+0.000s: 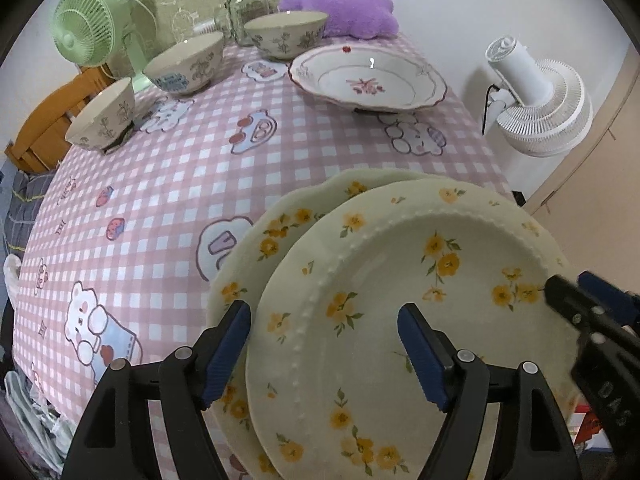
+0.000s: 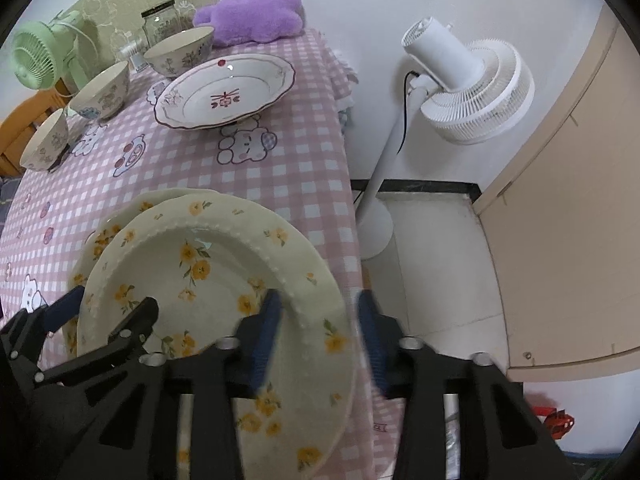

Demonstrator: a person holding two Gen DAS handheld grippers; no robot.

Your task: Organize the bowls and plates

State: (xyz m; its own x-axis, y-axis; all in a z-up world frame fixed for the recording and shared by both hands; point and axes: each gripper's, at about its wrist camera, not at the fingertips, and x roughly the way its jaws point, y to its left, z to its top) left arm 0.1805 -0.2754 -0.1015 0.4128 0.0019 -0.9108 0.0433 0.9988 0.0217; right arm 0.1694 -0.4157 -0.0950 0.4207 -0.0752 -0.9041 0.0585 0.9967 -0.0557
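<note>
From the left wrist, three bowls (image 1: 188,65) and one red-patterned plate (image 1: 368,78) sat far across the tabletop (image 1: 168,184). Two stacked yellow-flowered plates (image 1: 400,300) lay flat near its front edge. The left tool (image 1: 324,354) gaped wide, straddling the upper plate's rim. From the right wrist, the right tool (image 2: 318,340) straddled the opposite rim, pads apart.

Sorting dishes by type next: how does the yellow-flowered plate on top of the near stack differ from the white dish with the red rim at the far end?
The yellow-flowered plate is cream with scattered yellow blossoms; the white dish has one red motif at its centre and a dark red edge line. The yellow-flowered plate rests on another like it; the white dish stands alone. A beaded ring circles the plate's well; the dish's rim is scalloped. Both are round and empty.
</note>
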